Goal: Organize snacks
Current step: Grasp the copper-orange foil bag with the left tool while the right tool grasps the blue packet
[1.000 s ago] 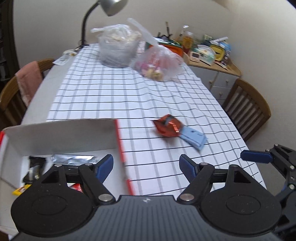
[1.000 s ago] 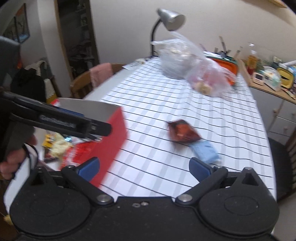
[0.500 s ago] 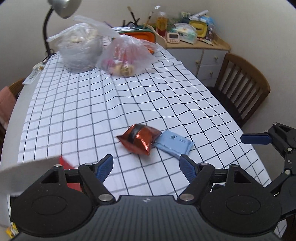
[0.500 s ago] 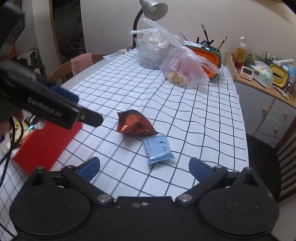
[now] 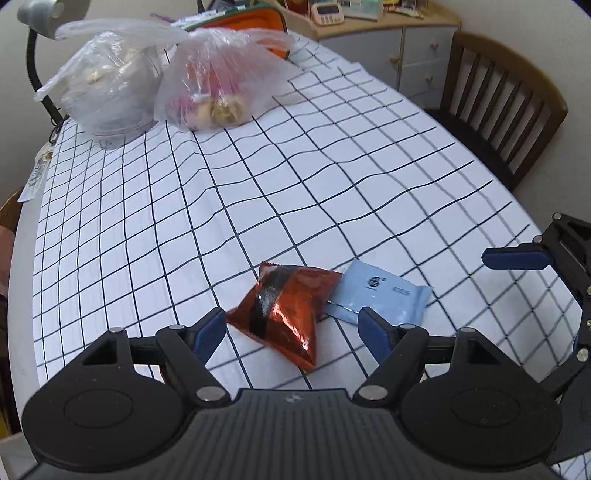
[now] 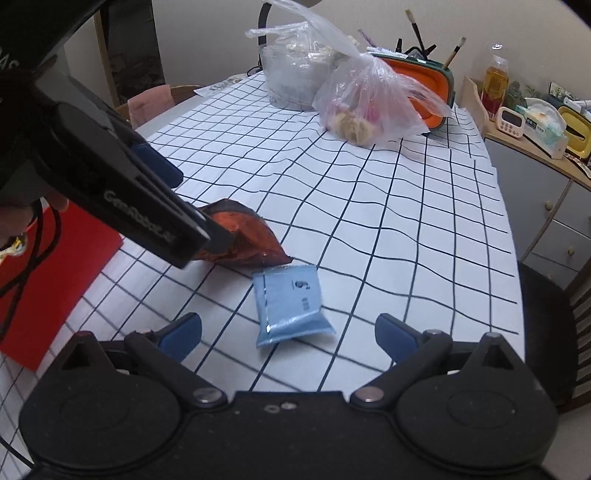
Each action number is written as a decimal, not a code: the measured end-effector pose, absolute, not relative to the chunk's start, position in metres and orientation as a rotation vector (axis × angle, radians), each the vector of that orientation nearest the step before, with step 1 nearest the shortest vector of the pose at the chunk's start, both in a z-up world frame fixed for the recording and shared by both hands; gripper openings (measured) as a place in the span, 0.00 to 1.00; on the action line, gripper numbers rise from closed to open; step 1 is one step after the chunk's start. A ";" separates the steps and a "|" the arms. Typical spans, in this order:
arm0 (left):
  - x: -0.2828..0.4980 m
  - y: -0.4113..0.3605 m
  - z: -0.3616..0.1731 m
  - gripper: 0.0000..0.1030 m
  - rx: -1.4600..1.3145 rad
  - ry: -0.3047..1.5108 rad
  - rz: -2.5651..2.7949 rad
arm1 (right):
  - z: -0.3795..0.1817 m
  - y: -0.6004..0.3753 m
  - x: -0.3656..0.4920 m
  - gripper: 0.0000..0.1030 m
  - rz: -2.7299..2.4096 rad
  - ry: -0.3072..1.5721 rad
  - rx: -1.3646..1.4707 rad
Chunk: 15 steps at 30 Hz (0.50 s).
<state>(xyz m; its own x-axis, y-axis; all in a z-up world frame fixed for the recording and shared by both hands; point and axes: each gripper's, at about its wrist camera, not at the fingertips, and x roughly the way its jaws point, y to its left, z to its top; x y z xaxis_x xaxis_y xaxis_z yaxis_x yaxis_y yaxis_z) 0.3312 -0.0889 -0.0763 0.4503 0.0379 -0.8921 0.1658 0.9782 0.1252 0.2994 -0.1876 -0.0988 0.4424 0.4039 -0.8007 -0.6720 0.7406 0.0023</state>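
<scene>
A shiny red snack packet lies on the checked tablecloth with a light blue packet touching its right side. My left gripper is open and empty, its fingers either side of the red packet, just above it. My right gripper is open and empty, with the blue packet between its fingers. The left gripper's body partly hides the red packet in the right wrist view. The red box stands at the left.
Two clear plastic bags of food stand at the far end of the table, by a lamp and an orange tub. A wooden chair stands at the right. A cluttered cabinet is behind.
Both grippers have swung away from the red box toward the two packets and come down close to them. Both stay open.
</scene>
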 end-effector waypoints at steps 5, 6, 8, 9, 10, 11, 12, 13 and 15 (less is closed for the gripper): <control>0.351 -0.092 -0.096 0.76 0.242 1.149 -0.079 | -0.114 -0.176 0.312 0.96 0.684 0.884 -0.385; 0.354 -0.092 -0.099 0.76 0.250 1.158 -0.079 | -0.117 -0.174 0.314 0.96 0.686 0.884 -0.390; 0.358 -0.092 -0.107 0.76 0.269 1.168 -0.075 | -0.123 -0.171 0.317 0.95 0.690 0.889 -0.402; 0.360 -0.091 -0.109 0.76 0.271 1.174 -0.070 | -0.126 -0.169 0.319 0.95 0.690 0.890 -0.414; 0.363 -0.089 -0.112 0.76 0.263 1.182 -0.067 | -0.129 -0.166 0.320 0.93 0.692 0.889 -0.427; 0.365 -0.088 -0.115 0.76 0.255 1.190 -0.071 | -0.132 -0.164 0.321 0.93 0.691 0.889 -0.437; 0.366 -0.087 -0.117 0.76 0.252 1.195 -0.072 | -0.134 -0.163 0.322 0.92 0.688 0.890 -0.441; 0.368 -0.086 -0.120 0.76 0.247 1.199 -0.072 | -0.136 -0.161 0.323 0.92 0.688 0.893 -0.441; 0.372 -0.082 -0.124 0.76 0.209 1.216 -0.074 | -0.140 -0.159 0.325 0.89 0.689 0.897 -0.445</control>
